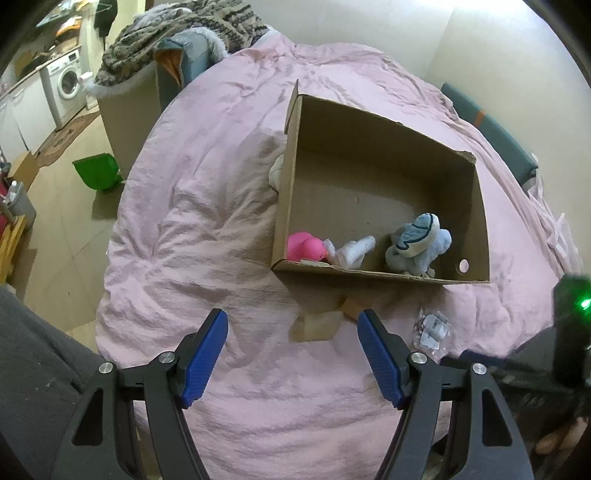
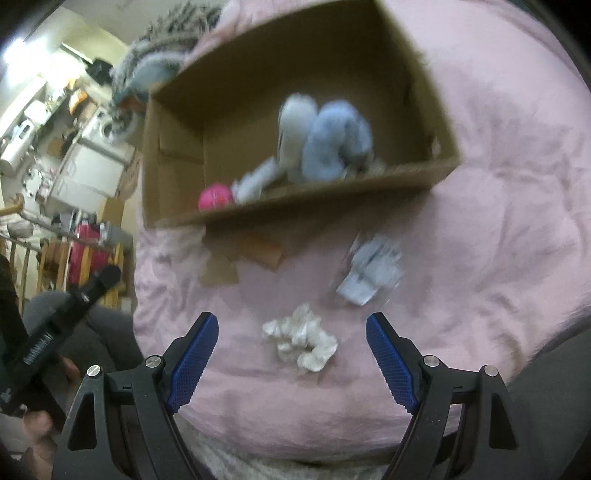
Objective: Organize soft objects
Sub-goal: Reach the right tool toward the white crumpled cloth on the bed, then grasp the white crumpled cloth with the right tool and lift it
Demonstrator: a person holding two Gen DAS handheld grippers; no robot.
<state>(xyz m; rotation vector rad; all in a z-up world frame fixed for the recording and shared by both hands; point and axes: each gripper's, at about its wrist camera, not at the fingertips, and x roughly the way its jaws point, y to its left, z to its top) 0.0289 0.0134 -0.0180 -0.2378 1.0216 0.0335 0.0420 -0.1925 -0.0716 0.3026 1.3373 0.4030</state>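
Note:
An open cardboard box [image 1: 476, 206] [image 2: 173, 155] lies on a pink duvet [image 1: 207, 206] [image 2: 498, 206]. Inside it are a pink plush [image 1: 304, 247] [image 2: 215, 196], a white soft piece [image 1: 352, 251] [image 2: 255, 181] and a blue-and-white plush [image 1: 419, 243] [image 2: 328, 142]. A crumpled white soft object [image 2: 301, 338] rests on the duvet just ahead of my right gripper [image 2: 291, 321], which is open and empty. My left gripper [image 1: 293, 317] hangs open over bare duvet in front of the box. A whitish soft thing [image 1: 277, 173] lies against the box's left wall outside.
A small clear packet with printed labels [image 1: 432, 326] [image 2: 373, 273] and cardboard flaps [image 1: 317, 325] [image 2: 240, 258] lie before the box. The bed's left edge drops to a floor with a green bag [image 1: 98, 171]. Patterned blankets [image 1: 177, 33] pile up at the bed's far end.

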